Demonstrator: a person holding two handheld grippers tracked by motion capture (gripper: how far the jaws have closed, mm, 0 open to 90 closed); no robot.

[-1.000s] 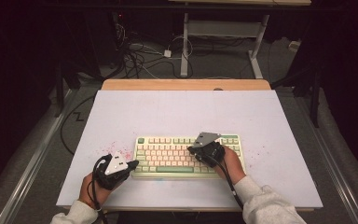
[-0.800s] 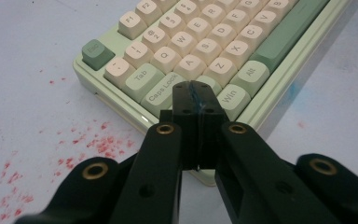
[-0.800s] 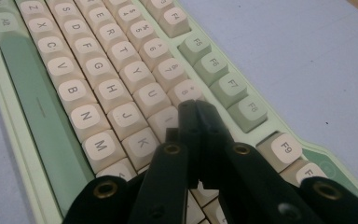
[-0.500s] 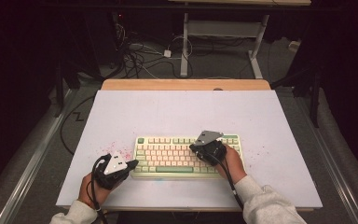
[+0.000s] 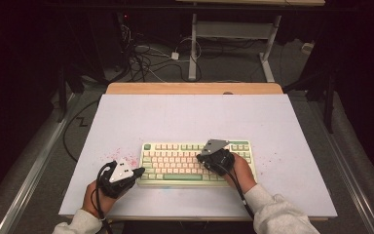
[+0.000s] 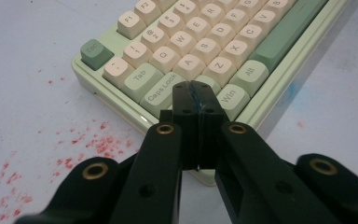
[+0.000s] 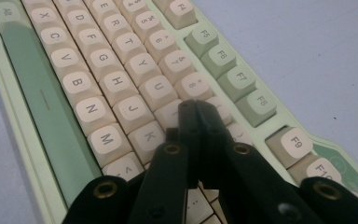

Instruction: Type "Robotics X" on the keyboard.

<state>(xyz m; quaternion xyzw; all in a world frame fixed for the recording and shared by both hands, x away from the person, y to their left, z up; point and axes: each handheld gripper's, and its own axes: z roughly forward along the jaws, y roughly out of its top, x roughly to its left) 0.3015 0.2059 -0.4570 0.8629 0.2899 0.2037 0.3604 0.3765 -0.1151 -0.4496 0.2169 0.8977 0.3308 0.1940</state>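
A pale green keyboard (image 5: 195, 163) with cream and green keys lies on the white tabletop (image 5: 190, 117) near its front edge. My left gripper (image 5: 140, 171) sits at the keyboard's left front corner, jaws shut with nothing between them. In the left gripper view its tips (image 6: 196, 88) rest over the bottom-left keys, by Caps Lock (image 6: 161, 88) and Win. My right gripper (image 5: 205, 155) is over the right half of the keyboard, also shut and empty. In the right gripper view its tips (image 7: 196, 106) touch down among the keys (image 7: 121, 79) just right of J and K.
Red specks (image 5: 124, 156) stain the tabletop left of the keyboard and fainter ones to its right. A wooden strip (image 5: 195, 88) edges the table's far side. Cables (image 5: 146, 58) and a desk frame (image 5: 233, 34) stand on the floor beyond.
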